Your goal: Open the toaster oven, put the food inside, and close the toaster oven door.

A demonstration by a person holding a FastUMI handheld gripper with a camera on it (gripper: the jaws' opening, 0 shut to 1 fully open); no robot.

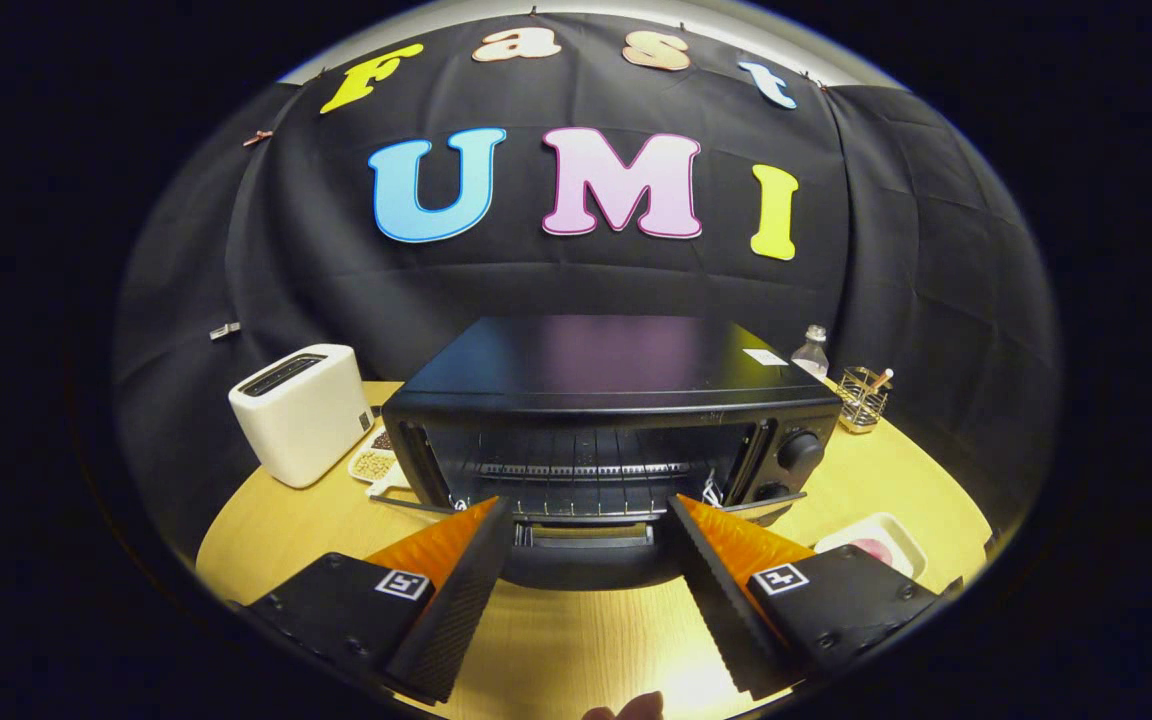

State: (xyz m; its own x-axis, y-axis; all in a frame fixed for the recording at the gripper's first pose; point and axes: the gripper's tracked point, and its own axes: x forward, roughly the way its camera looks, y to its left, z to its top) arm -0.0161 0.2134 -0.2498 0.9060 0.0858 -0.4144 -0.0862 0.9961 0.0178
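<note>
The black toaster oven (616,375) stands on the round wooden table just ahead of the fingers. Its door (586,570) hangs down open towards me, and the wire rack (581,470) inside is bare. My gripper (588,500) is open, its two fingers spread wide to either side of the lowered door, with nothing between them. A white dish (891,530) holding something pink lies on the table to the right of the right finger, partly hidden by it.
A white slot toaster (301,412) stands left of the oven, with a small tray of beans (373,463) between them. A clear bottle (813,352) and a wire holder (863,398) sit behind the oven's right corner. Oven knobs (798,450) face me.
</note>
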